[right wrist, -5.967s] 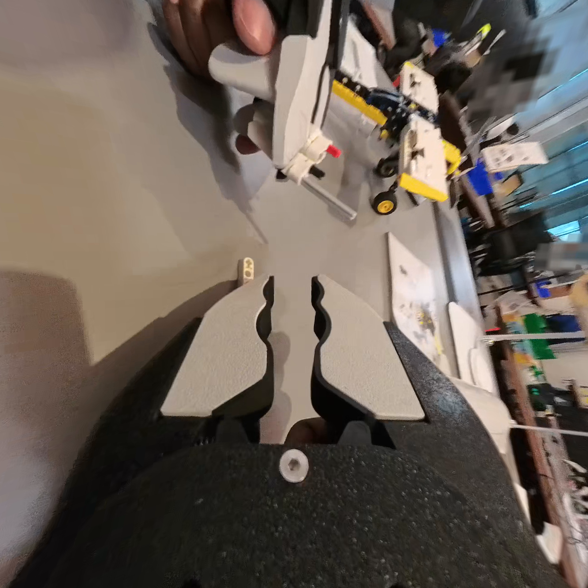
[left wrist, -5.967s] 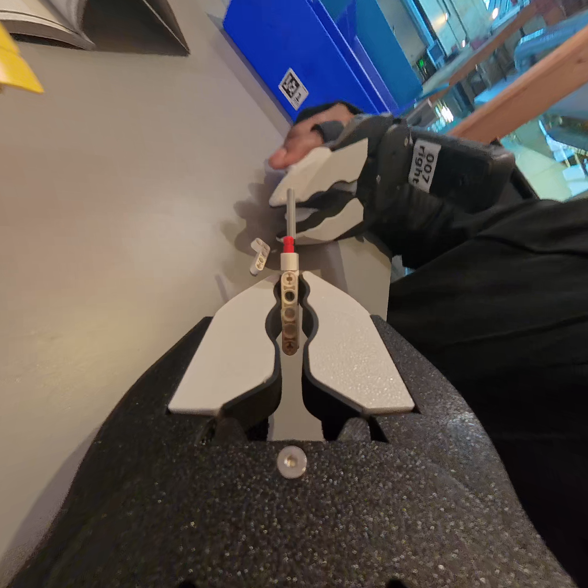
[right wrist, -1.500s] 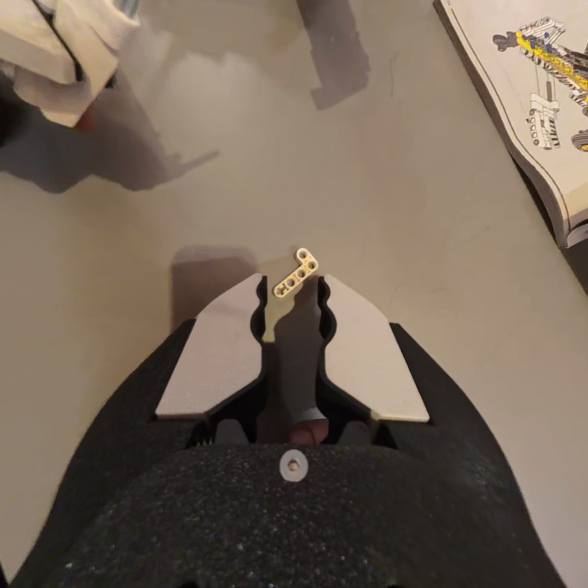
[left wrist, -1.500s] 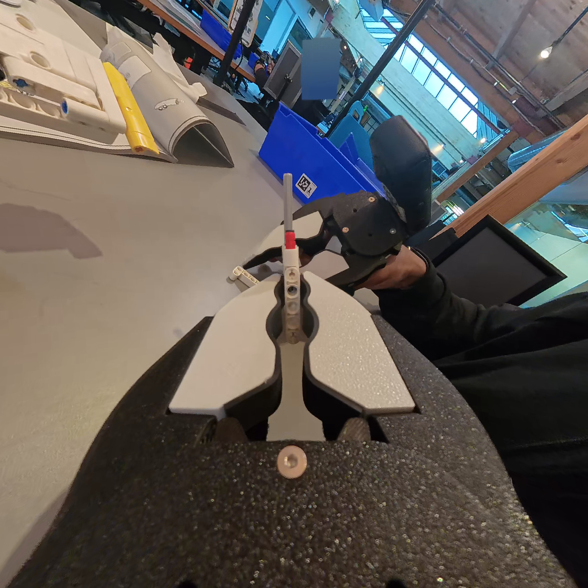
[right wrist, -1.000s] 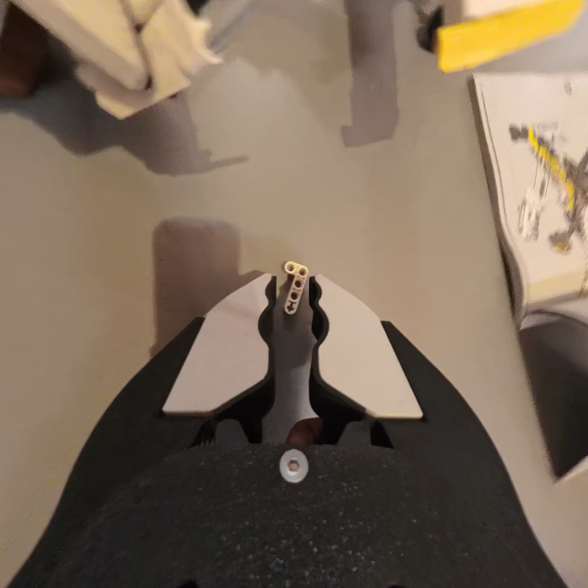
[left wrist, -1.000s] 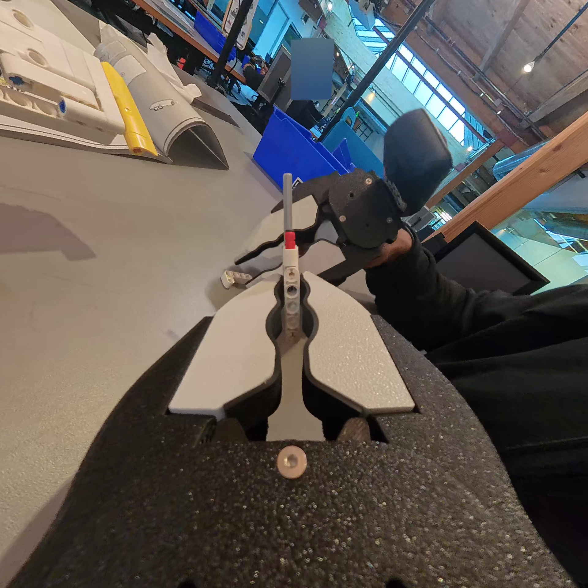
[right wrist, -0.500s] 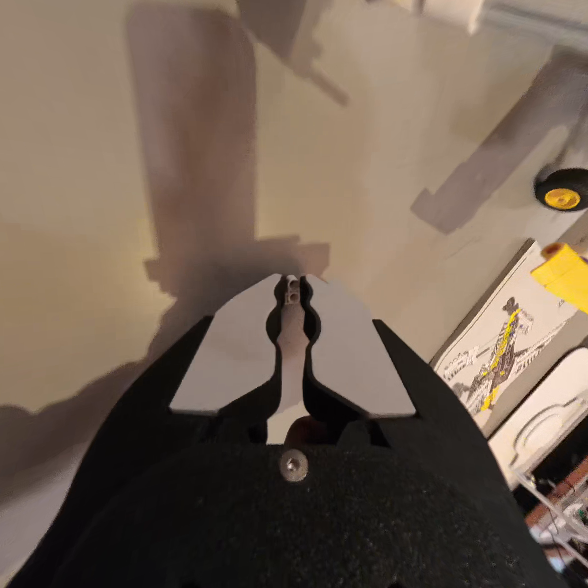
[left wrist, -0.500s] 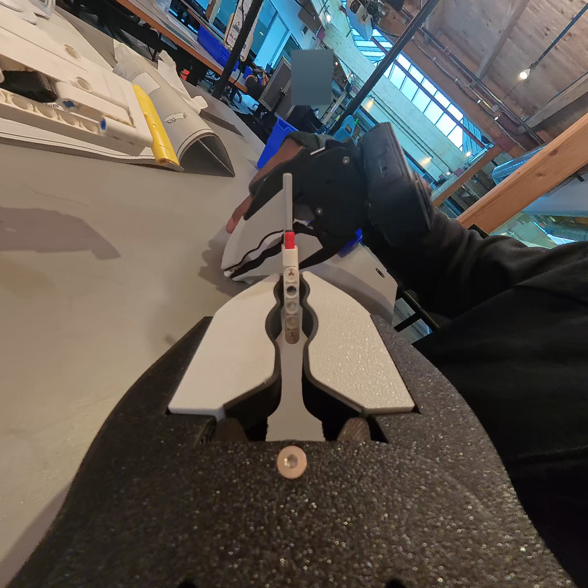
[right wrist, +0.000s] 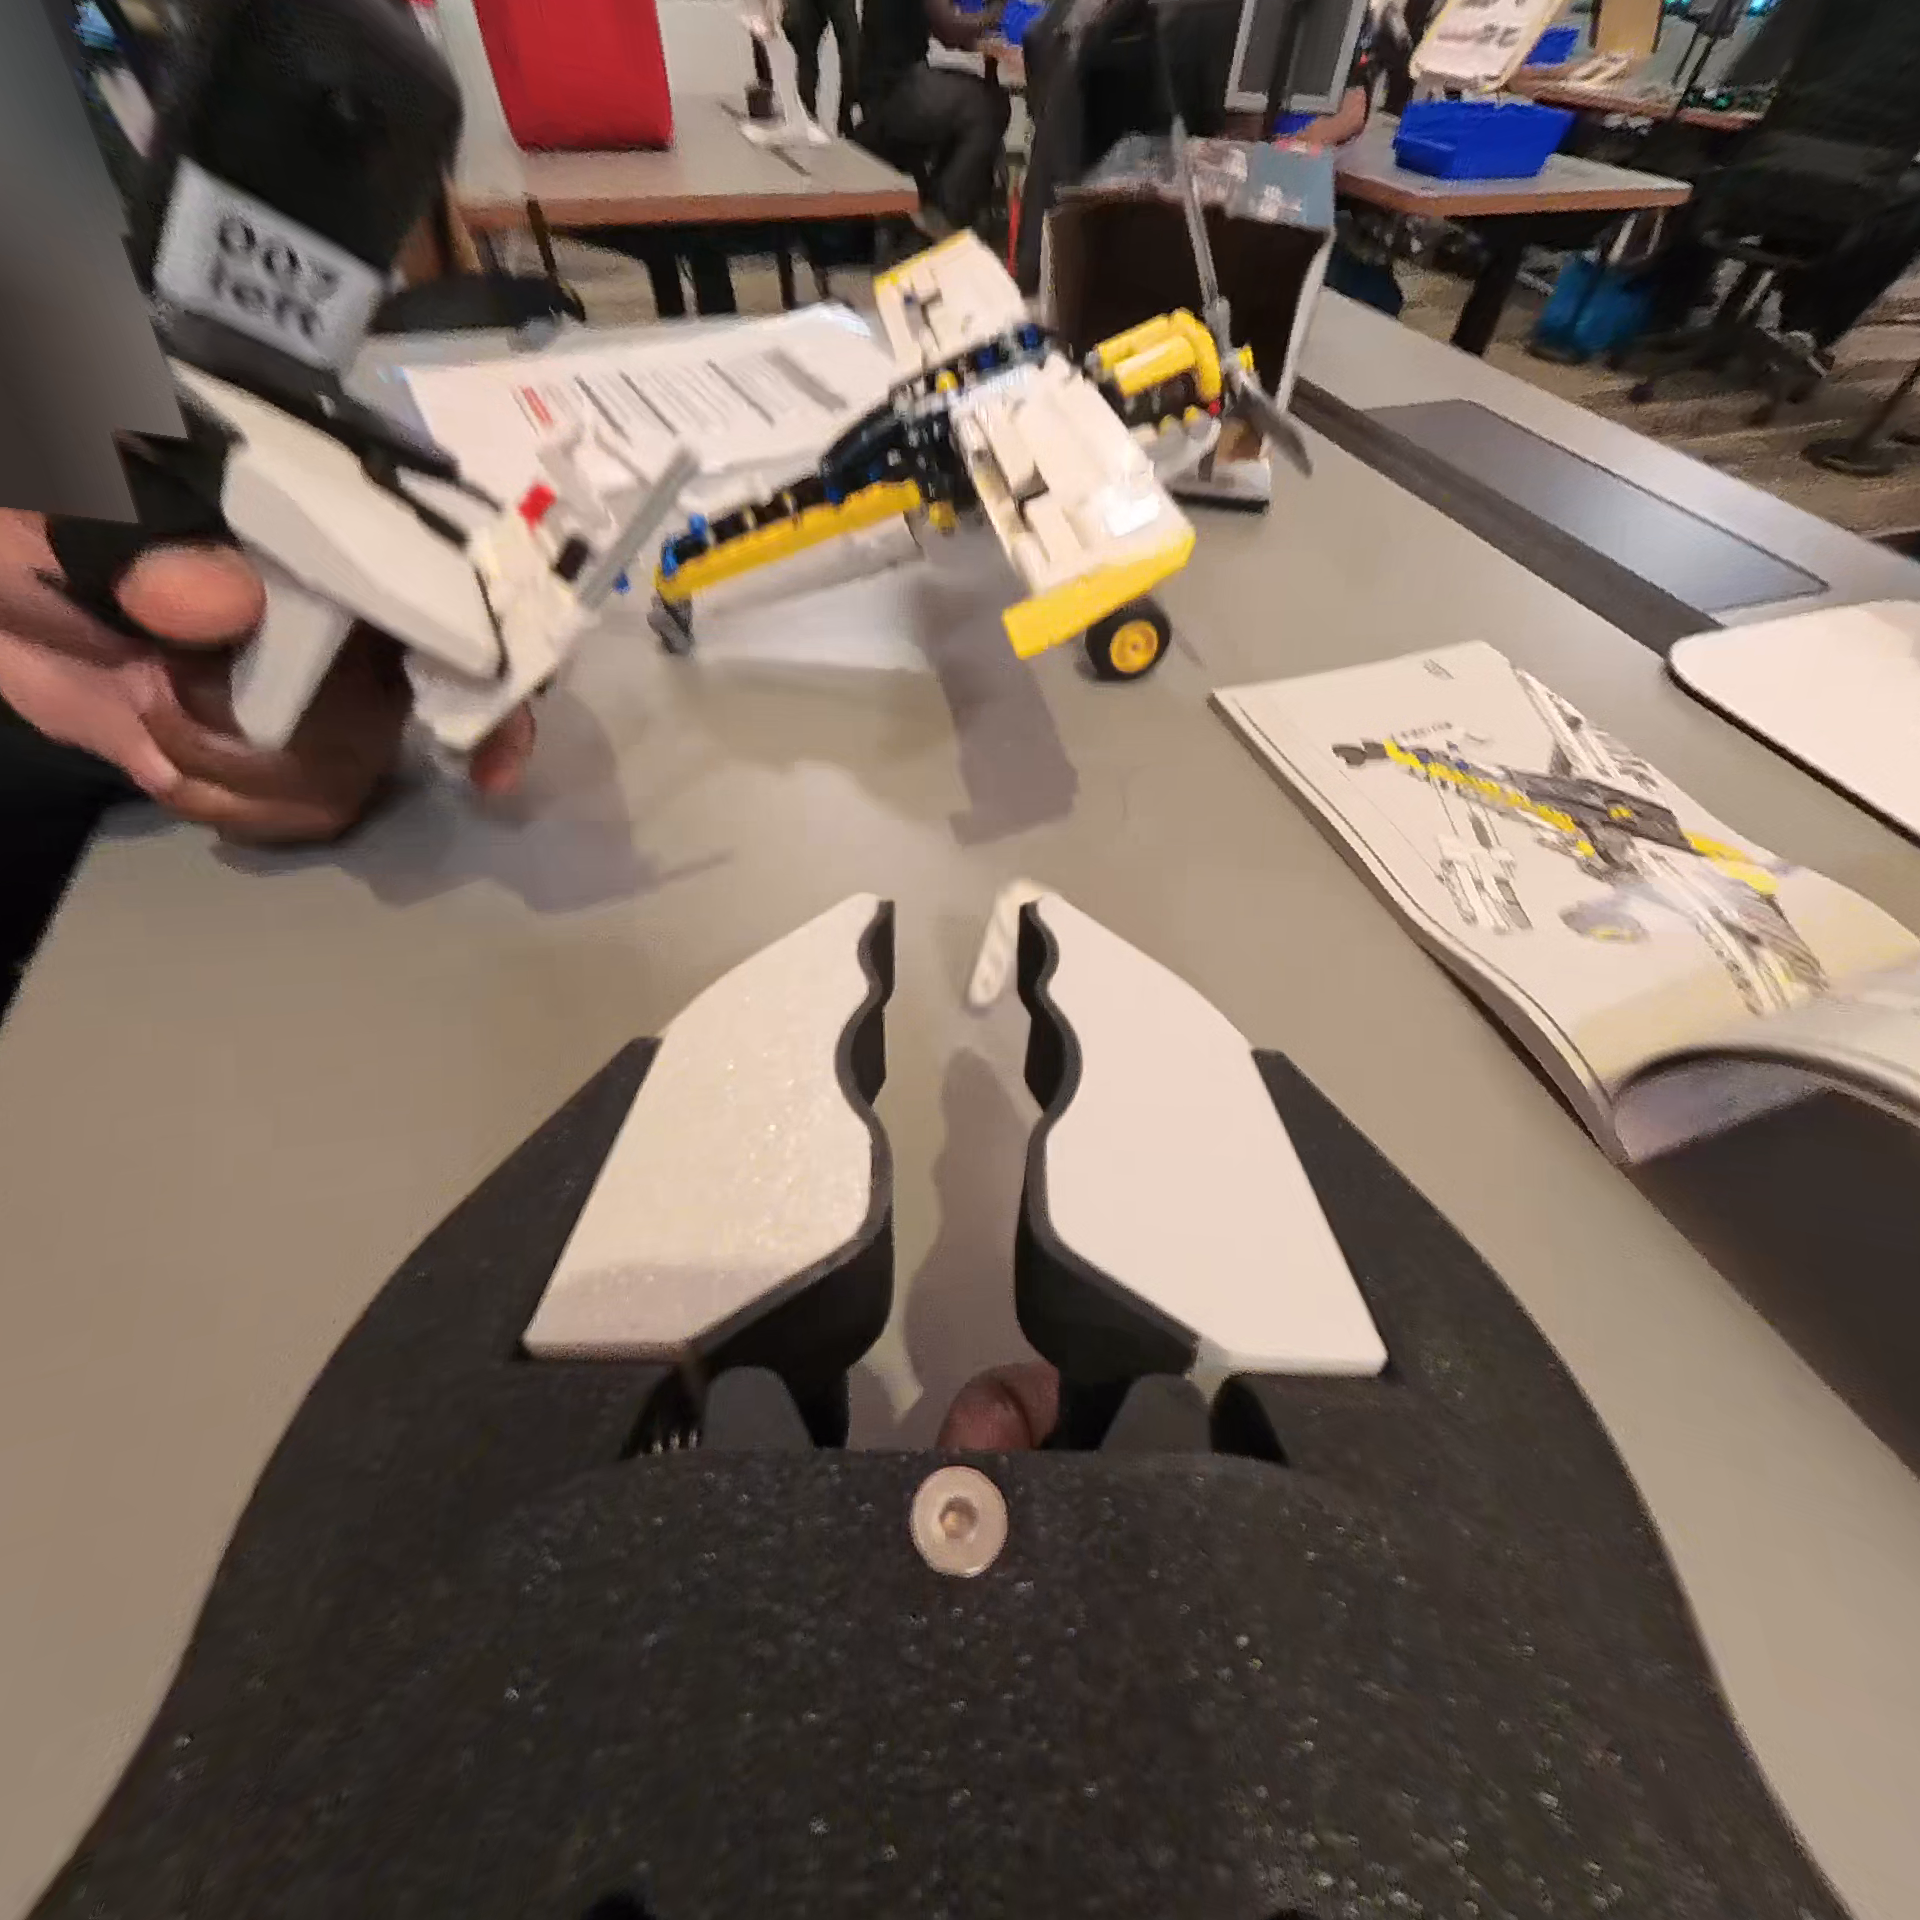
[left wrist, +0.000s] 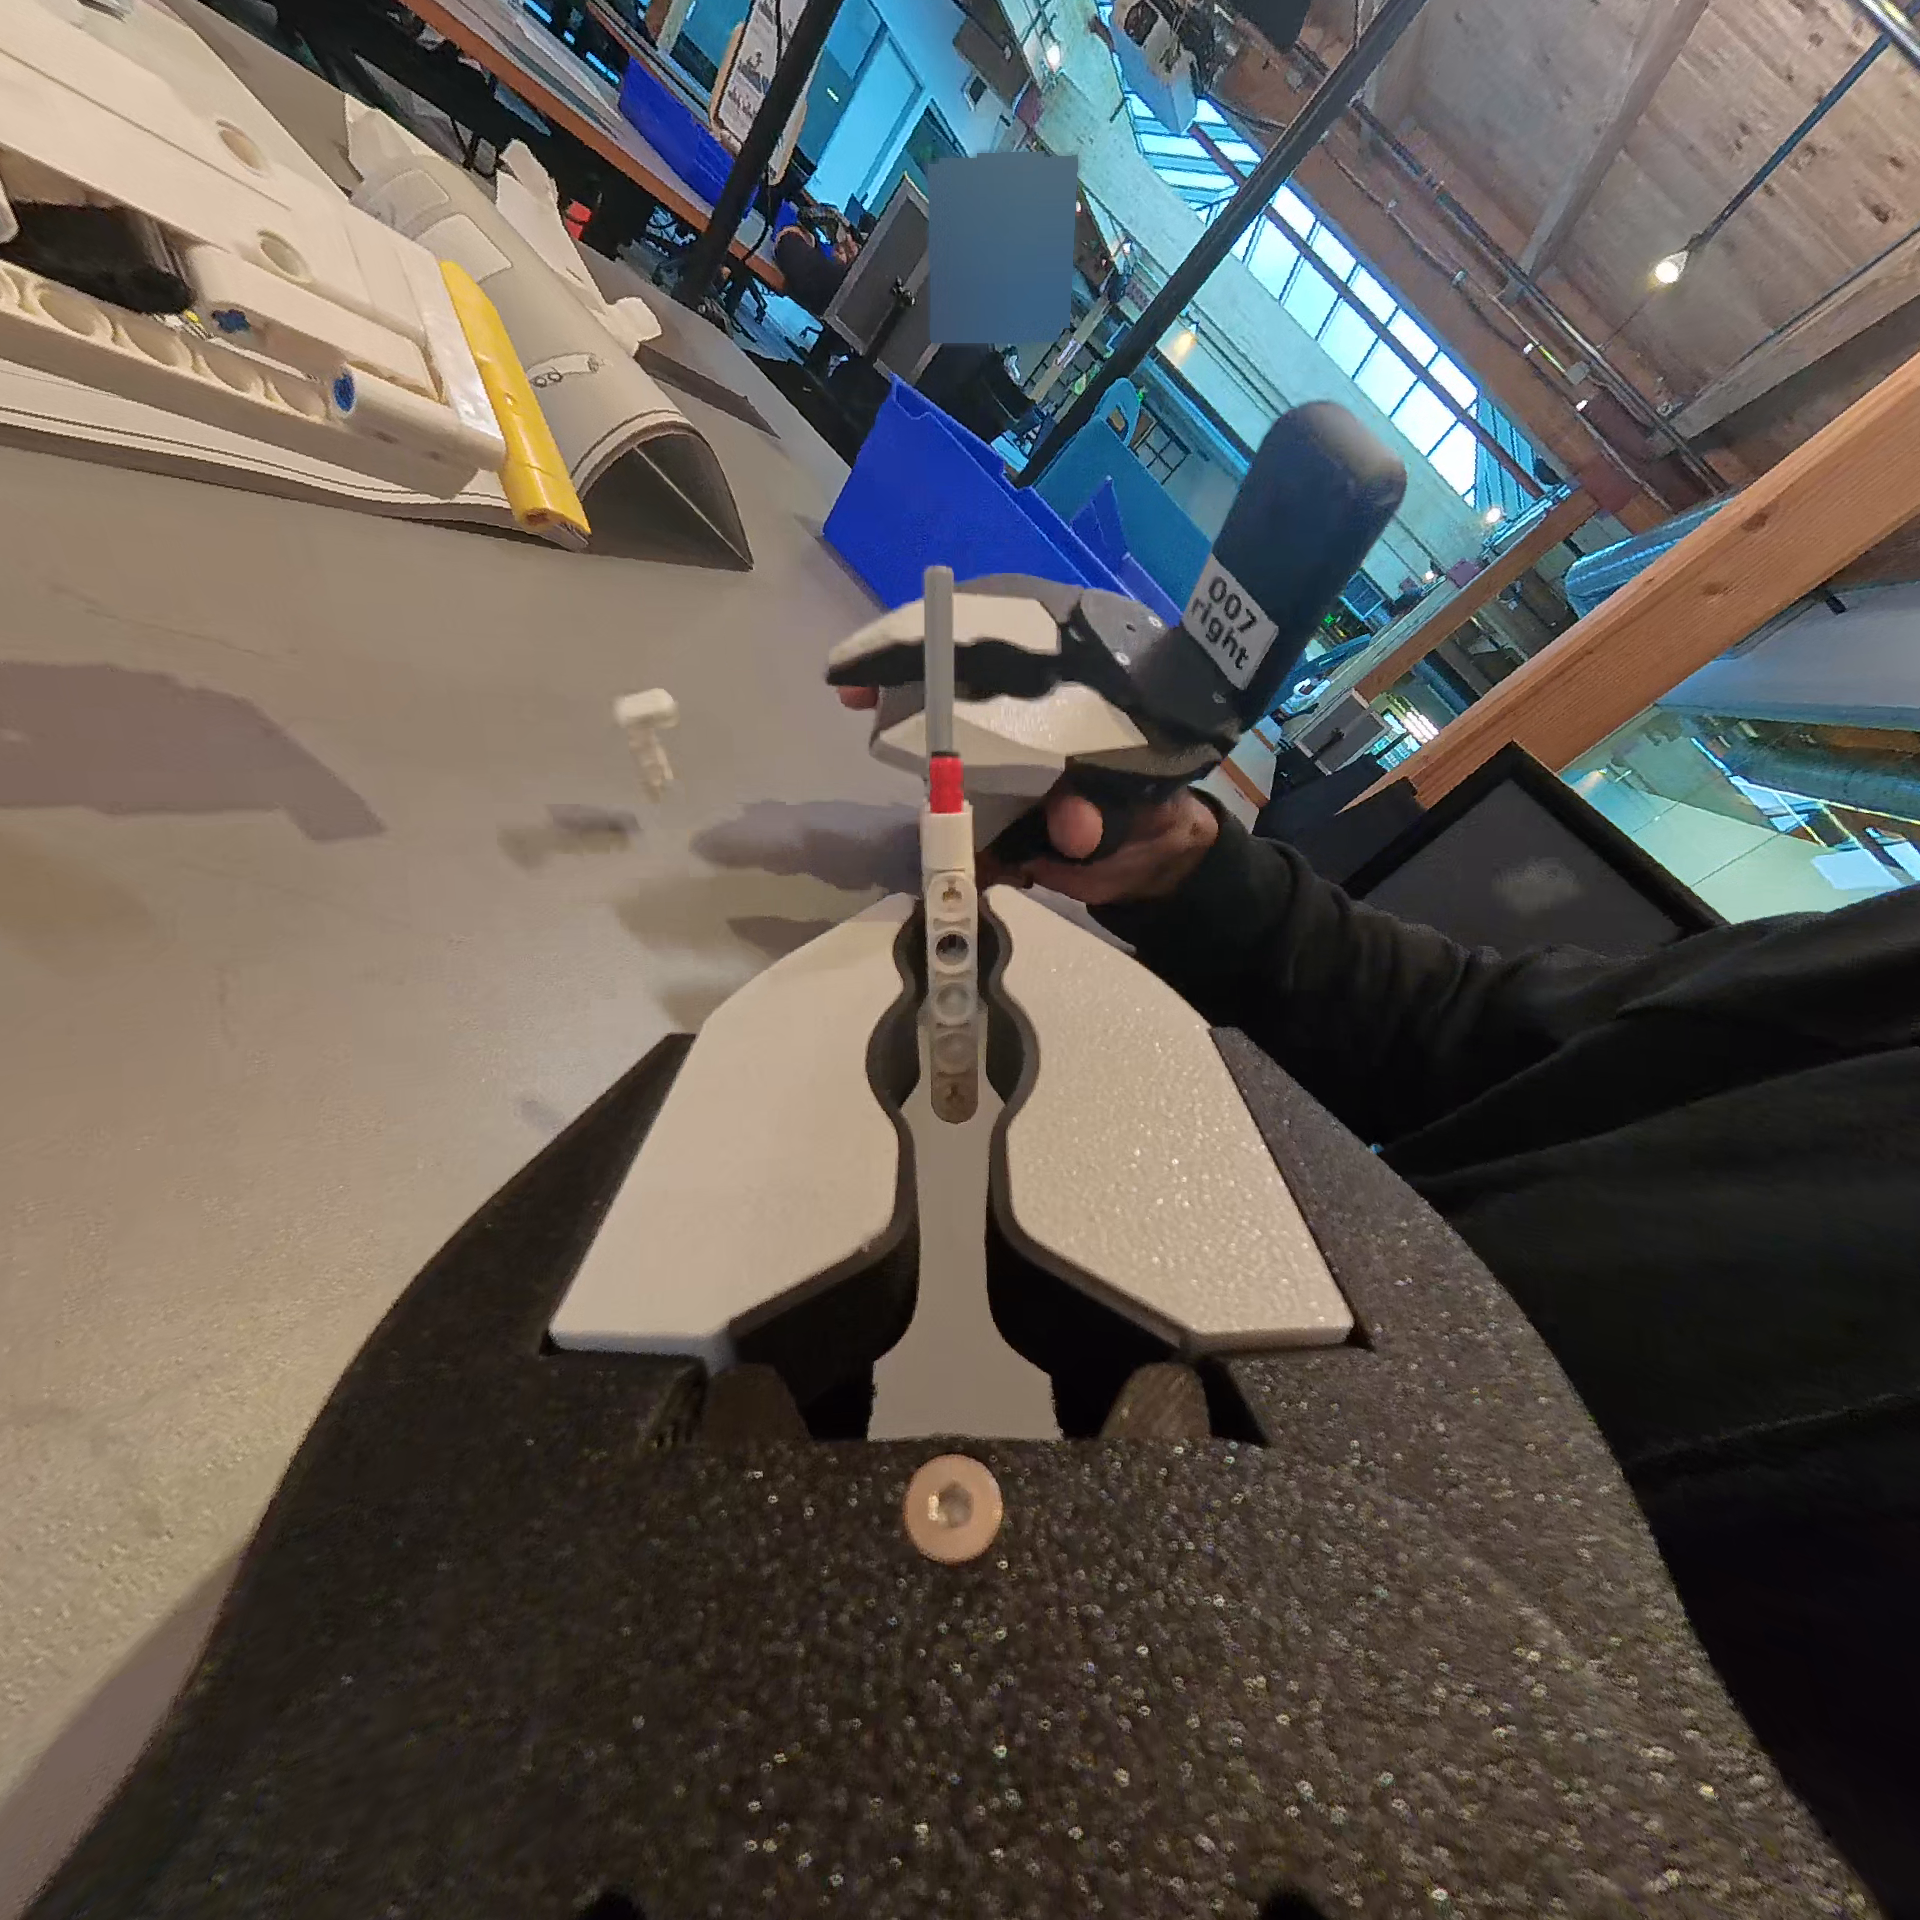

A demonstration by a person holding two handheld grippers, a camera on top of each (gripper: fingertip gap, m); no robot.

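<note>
A grey table (right wrist: 312,1039) fills both views. On it, at 12 o'clock in the right wrist view, stands a white, yellow and black toy-brick aeroplane (right wrist: 987,468) with a yellow wheel, resting partly on a printed sheet (right wrist: 665,395). At 3 o'clock lies an open instruction booklet (right wrist: 1558,883). In the left wrist view, blue bins (left wrist: 956,509) sit at 12 o'clock, beyond the table's far edge.

The left gripper (left wrist: 954,935) is clamped on a white perforated brick beam (left wrist: 952,997); both pads press on its sides. The beam runs forward along the fingers, and from its far end a white connector, a red bush (left wrist: 944,781) and a thin grey axle (left wrist: 939,655) point to 12 o'clock. A person's hand (right wrist: 187,686) grips this gripper, seen at 10 o'clock in the right wrist view.

The right gripper (right wrist: 956,935) has its fingers apart, gripping nothing. A small white L-shaped brick beam (right wrist: 992,951), blurred, hangs in the gap close against the right finger, above its shadow on the table. In the left wrist view this same small piece (left wrist: 646,740) shows at 11 o'clock, in the air to the left of the right gripper's tips and clear of the table.
</note>
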